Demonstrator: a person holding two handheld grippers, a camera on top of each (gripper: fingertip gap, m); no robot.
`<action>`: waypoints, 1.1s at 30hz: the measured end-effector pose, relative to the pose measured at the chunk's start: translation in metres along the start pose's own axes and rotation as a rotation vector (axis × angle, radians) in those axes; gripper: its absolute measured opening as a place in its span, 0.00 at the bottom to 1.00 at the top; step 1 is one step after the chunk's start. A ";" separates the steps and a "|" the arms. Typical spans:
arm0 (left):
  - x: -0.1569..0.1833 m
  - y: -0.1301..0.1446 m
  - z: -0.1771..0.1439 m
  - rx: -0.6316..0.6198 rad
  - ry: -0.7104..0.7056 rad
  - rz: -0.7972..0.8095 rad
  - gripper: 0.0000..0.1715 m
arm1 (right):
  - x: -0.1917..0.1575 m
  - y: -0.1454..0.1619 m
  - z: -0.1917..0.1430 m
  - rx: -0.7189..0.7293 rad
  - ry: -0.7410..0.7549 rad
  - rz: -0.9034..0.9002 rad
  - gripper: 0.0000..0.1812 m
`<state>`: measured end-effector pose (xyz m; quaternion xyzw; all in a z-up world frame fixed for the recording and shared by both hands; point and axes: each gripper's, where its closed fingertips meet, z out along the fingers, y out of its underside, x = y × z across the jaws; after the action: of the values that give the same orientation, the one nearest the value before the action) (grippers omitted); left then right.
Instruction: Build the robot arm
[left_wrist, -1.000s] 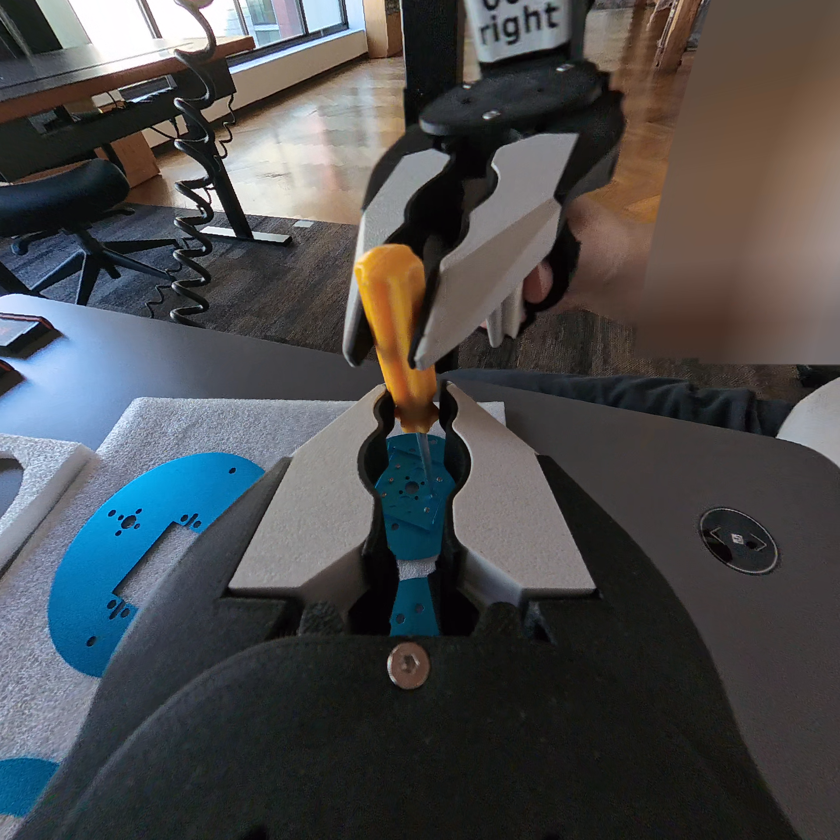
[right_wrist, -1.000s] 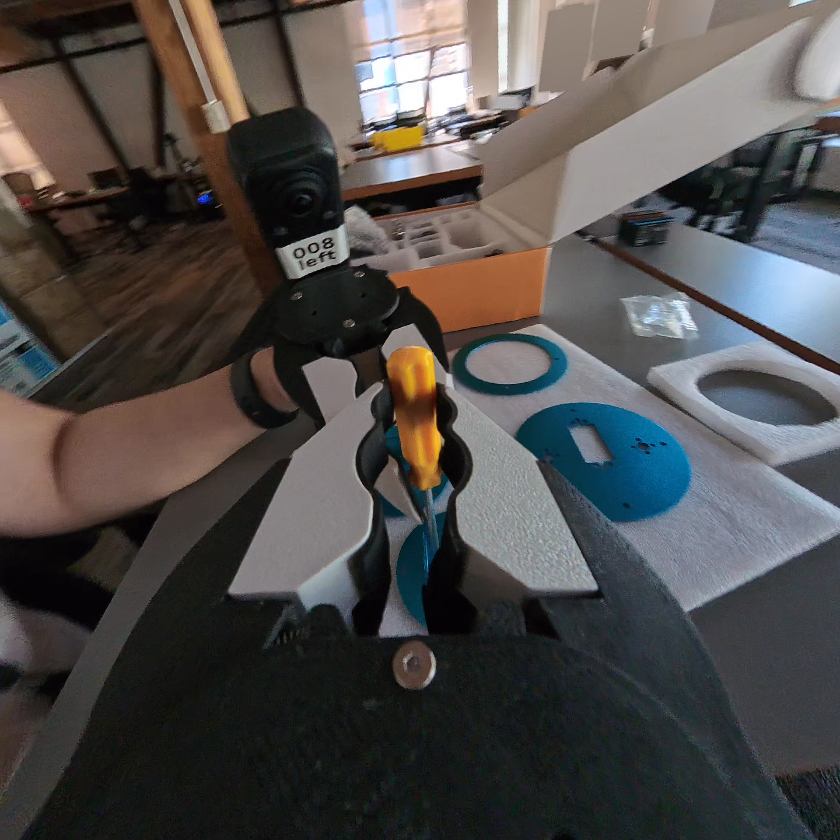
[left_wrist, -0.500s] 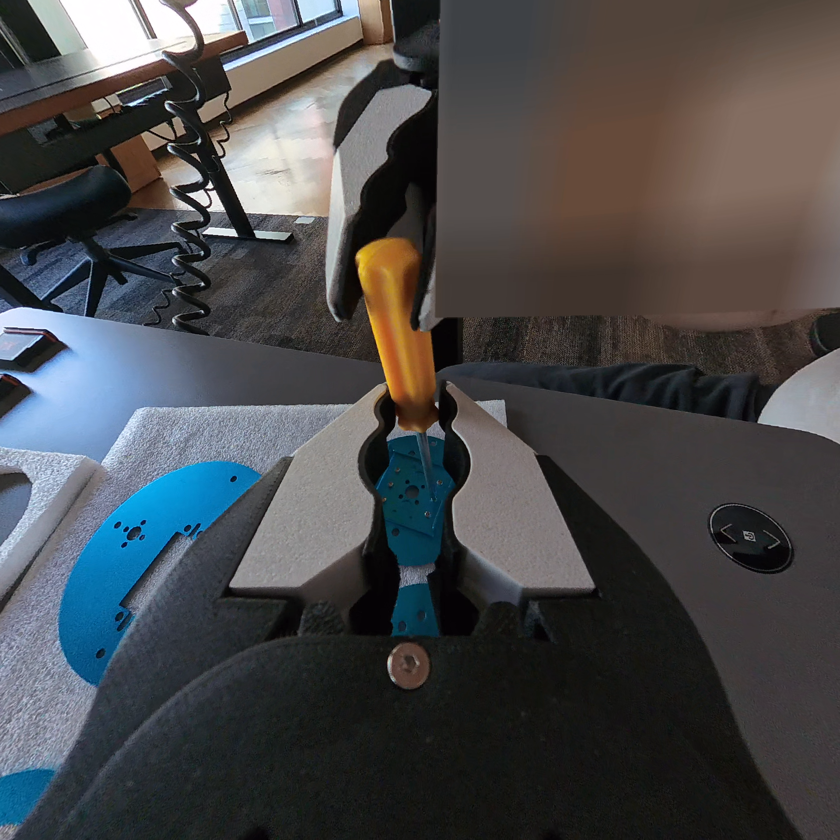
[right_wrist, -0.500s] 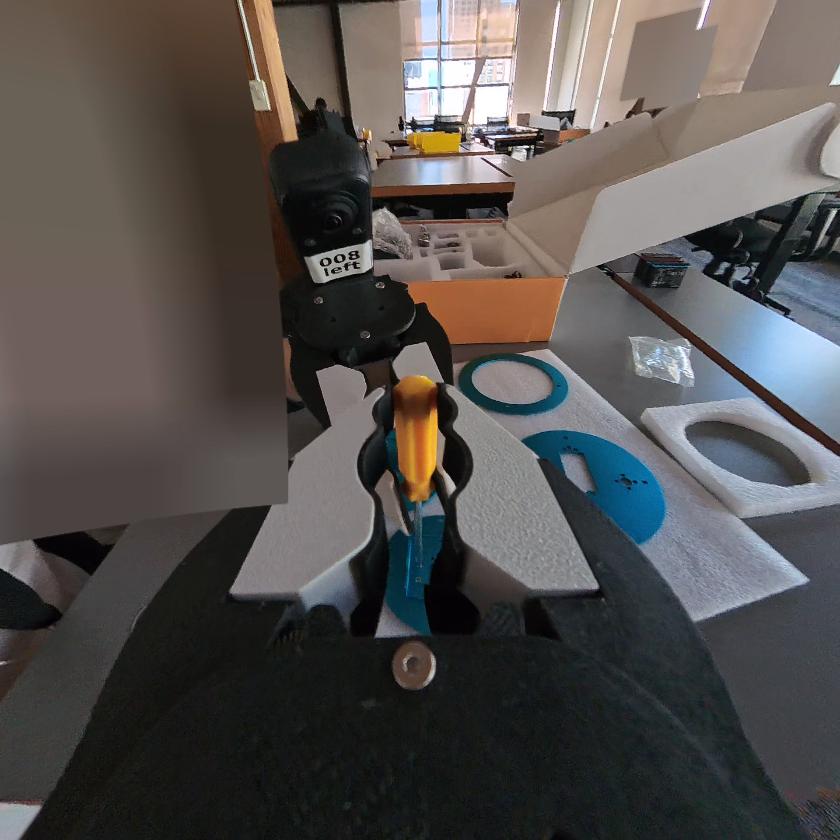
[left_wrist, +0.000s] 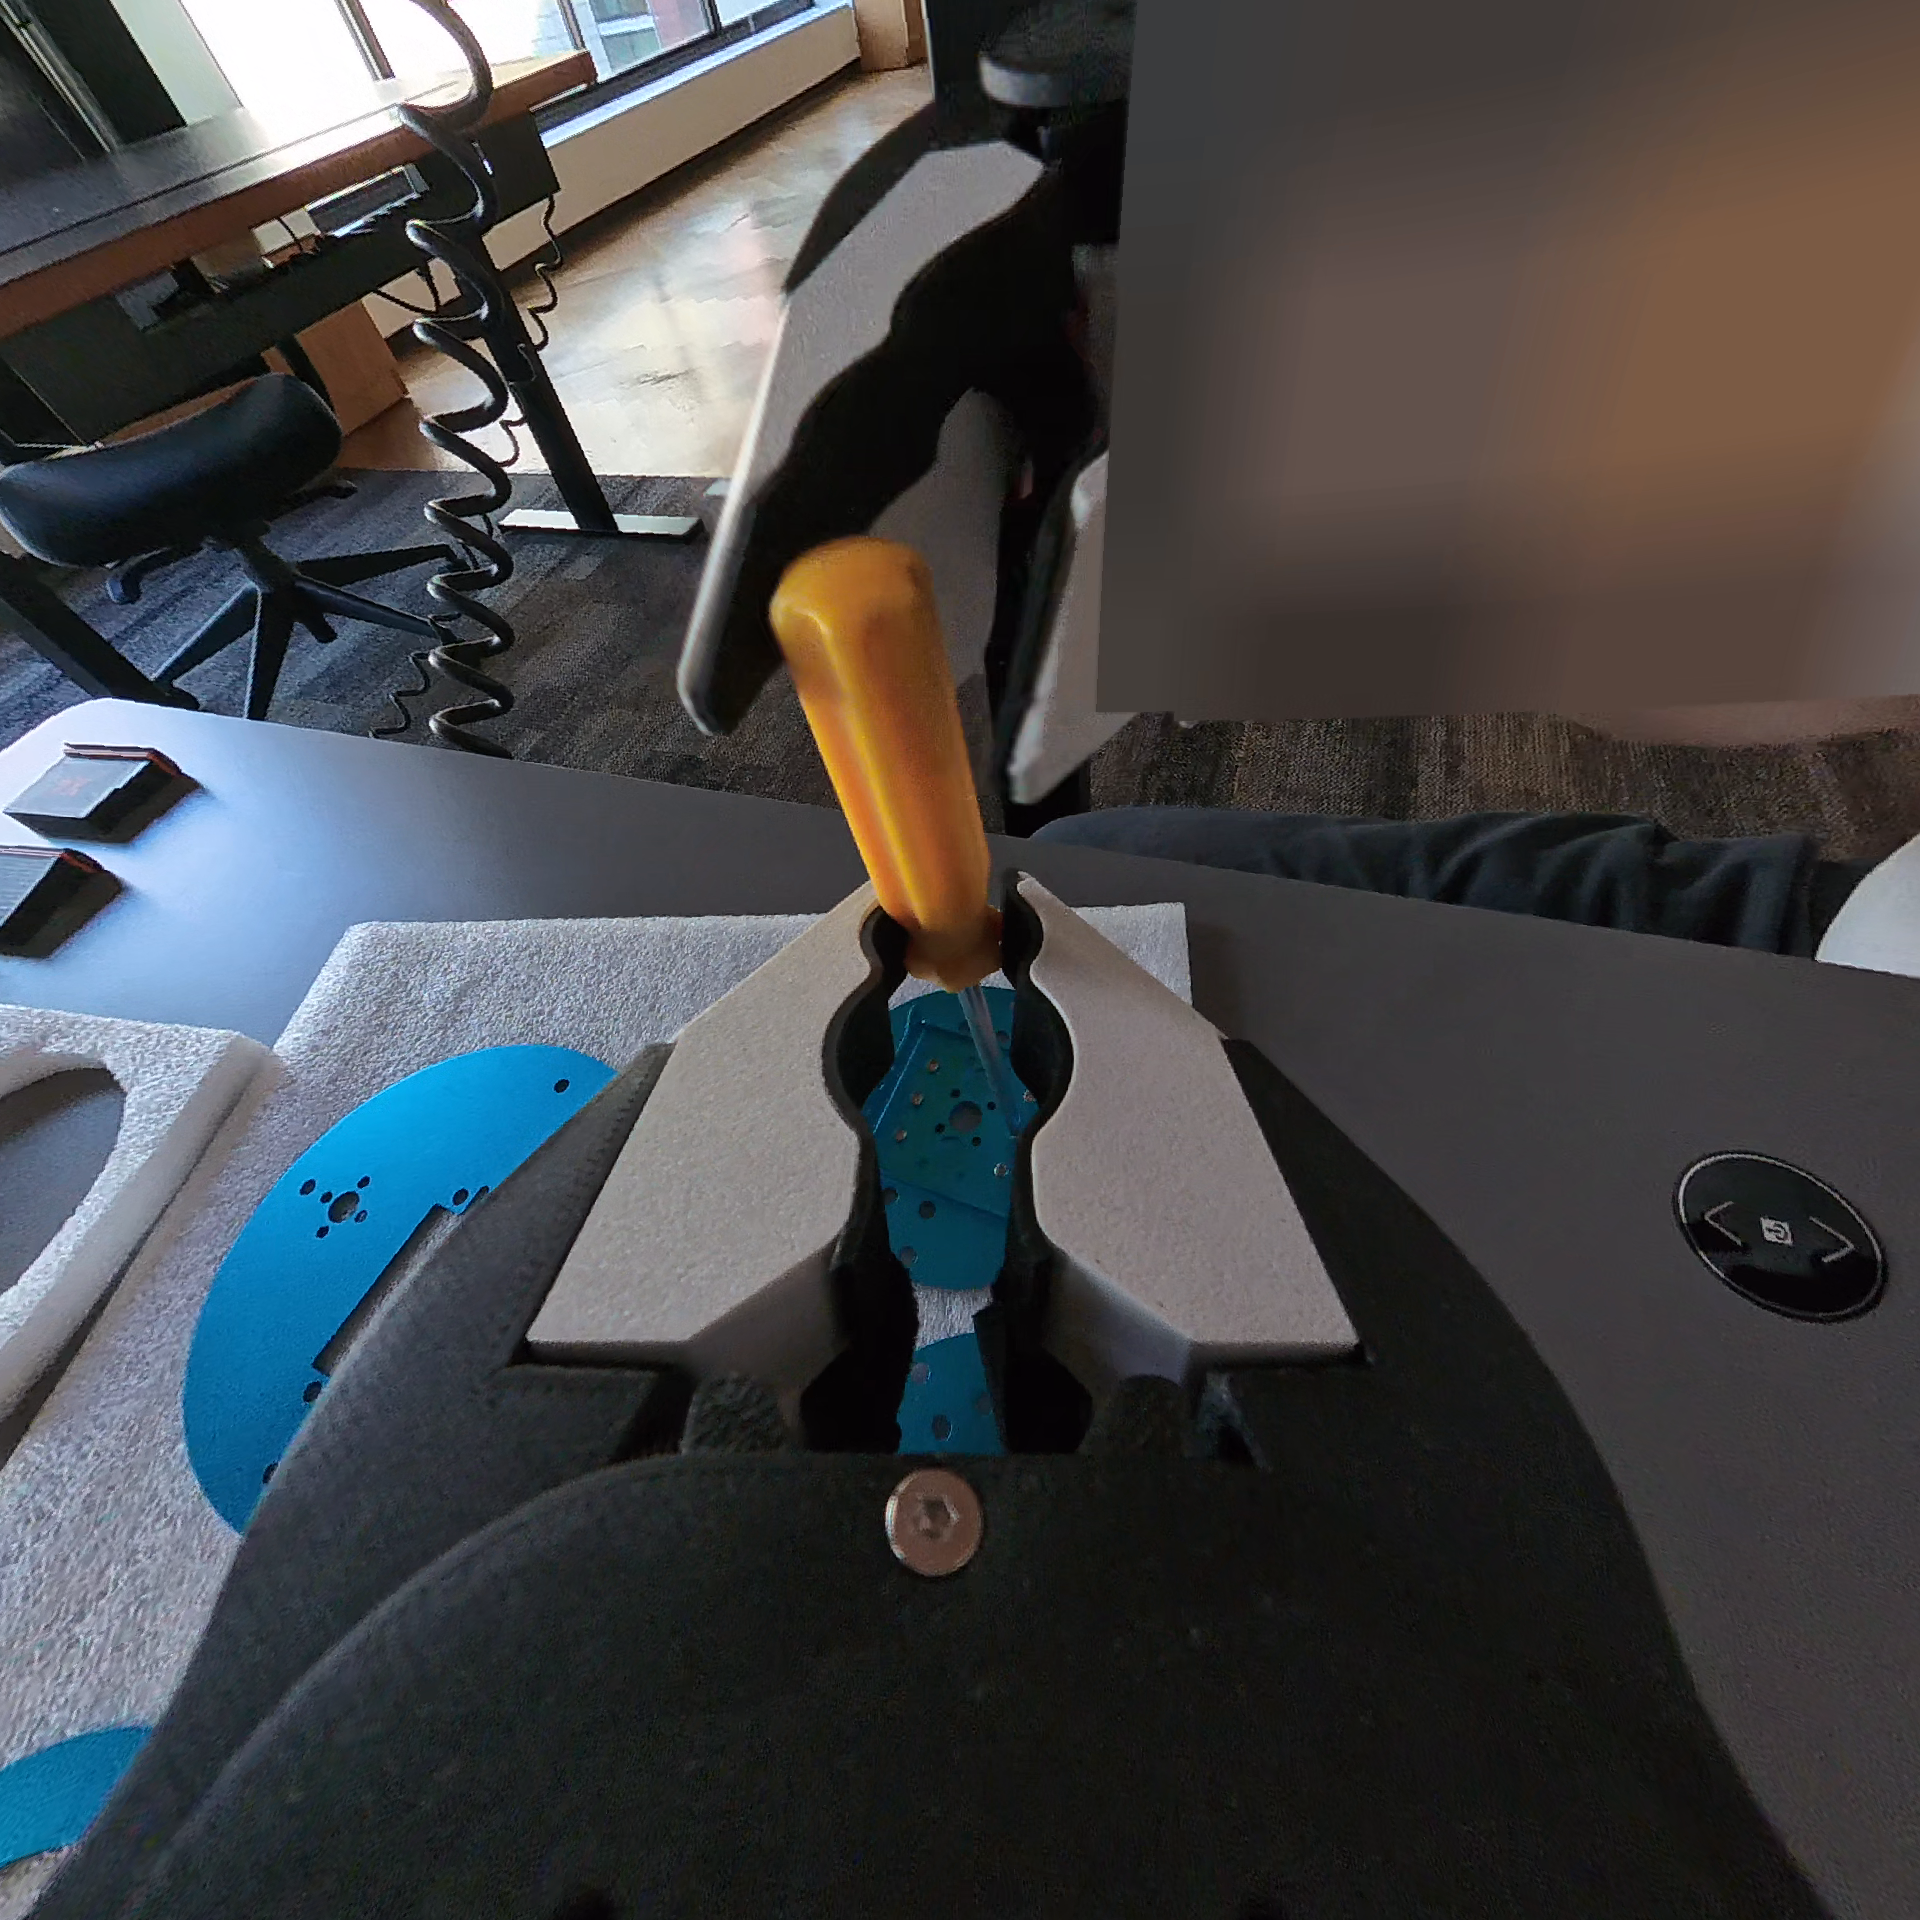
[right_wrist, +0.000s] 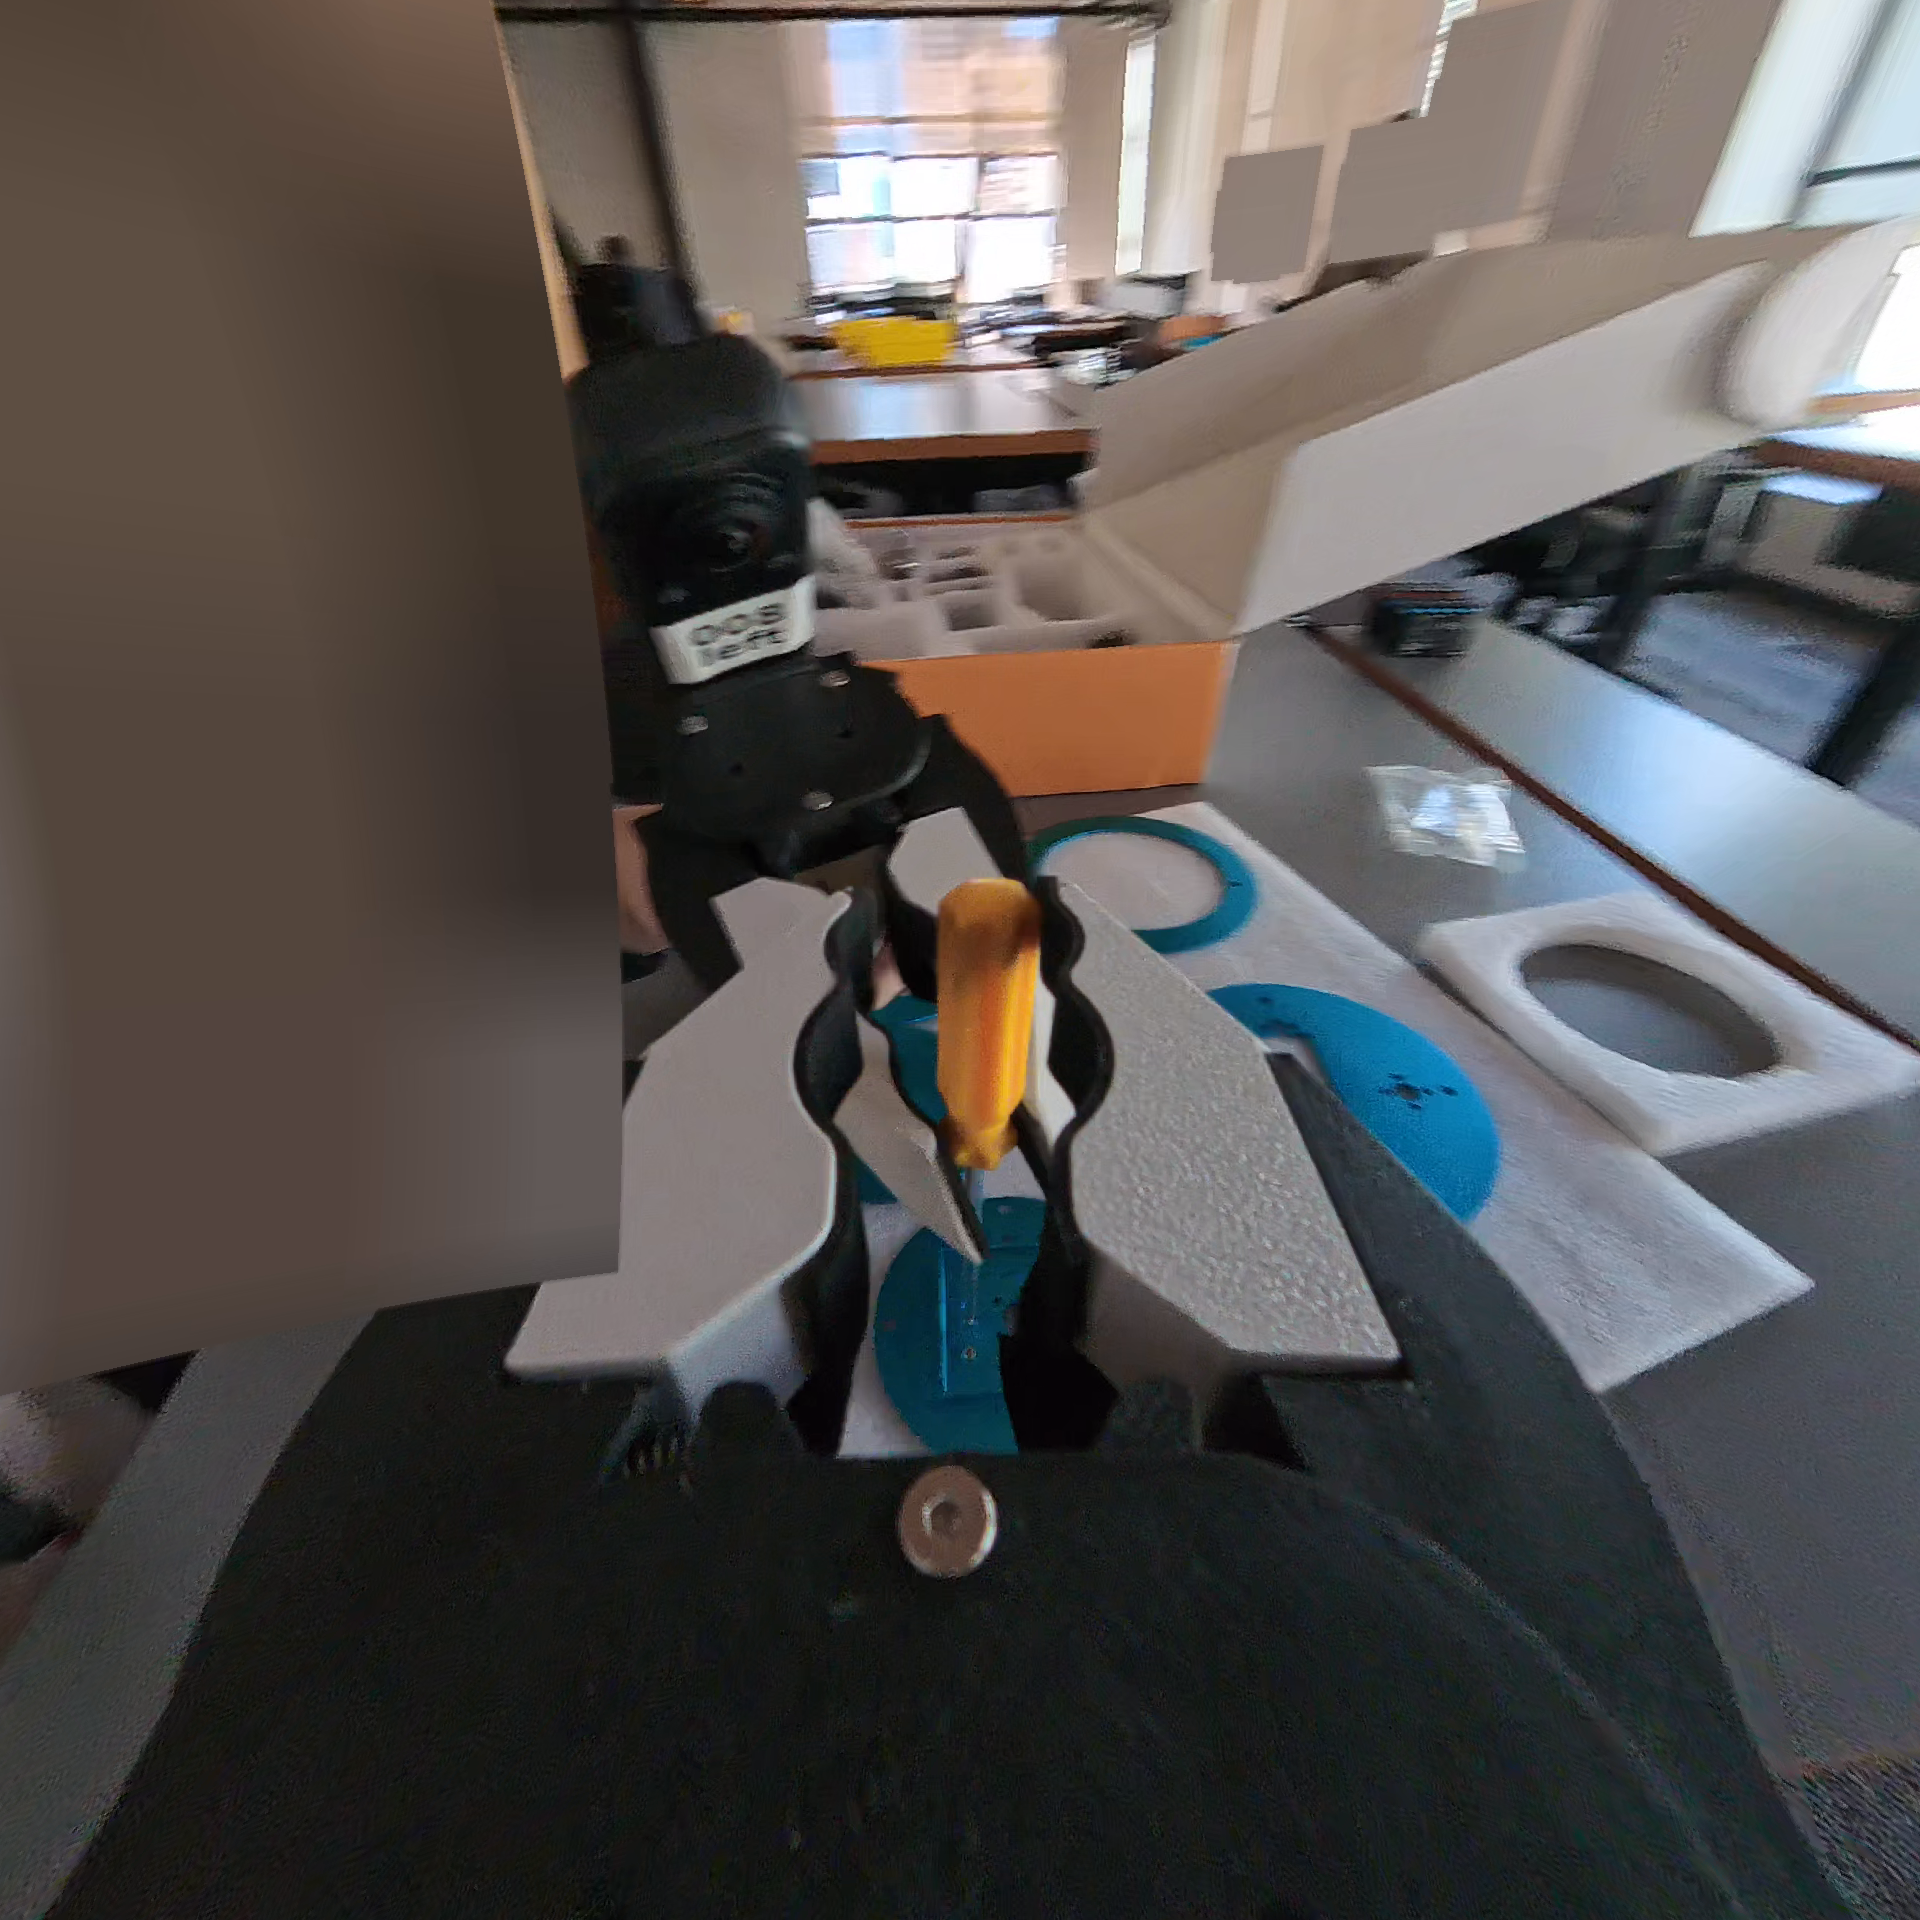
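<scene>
An orange-handled screwdriver (left_wrist: 894, 727) stands nearly upright, shaft down over a small blue perforated bracket (left_wrist: 945, 1132) on white foam. My left gripper (left_wrist: 945, 920) is shut on the lower end of the handle. My right gripper (left_wrist: 878, 743) hangs above it, jaws apart on either side of the handle's top. In the right wrist view the handle (right_wrist: 982, 1029) stands between my right gripper's (right_wrist: 951, 899) spread fingers without clear contact. The left gripper (right_wrist: 987, 1174) pinches it from beyond, above the bracket (right_wrist: 956, 1340).
A blue disc (right_wrist: 1392, 1091), a blue ring (right_wrist: 1143, 883) and a white foam frame (right_wrist: 1662, 1029) lie on the foam sheet (left_wrist: 468, 966). An open orange box (right_wrist: 1060, 717) and a plastic bag (right_wrist: 1444, 810) sit behind. Small black boxes (left_wrist: 94, 800) lie far left on the dark table (left_wrist: 1455, 1039). The gap from one gripper's tips to the other's is roughly 7 cm.
My right gripper was shut on the handle's top; its jaws have now opened and let go. My left gripper has kept its hold on the handle's lower end.
</scene>
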<state>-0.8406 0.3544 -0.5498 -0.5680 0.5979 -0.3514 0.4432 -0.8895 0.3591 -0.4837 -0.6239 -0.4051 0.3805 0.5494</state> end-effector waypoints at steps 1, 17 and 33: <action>0.001 0.000 0.000 0.001 0.007 0.003 0.09 | 0.000 0.002 0.000 -0.023 -0.044 0.007 0.14; -0.006 0.001 0.007 -0.009 -0.024 0.012 0.10 | 0.009 0.003 -0.005 -0.013 0.068 0.019 0.18; -0.004 0.004 0.013 -0.045 -0.044 0.047 0.07 | 0.003 0.008 -0.007 -0.005 0.199 -0.049 0.13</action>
<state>-0.8301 0.3597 -0.5580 -0.5714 0.6089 -0.3148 0.4514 -0.8816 0.3586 -0.4909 -0.6500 -0.3648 0.3021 0.5943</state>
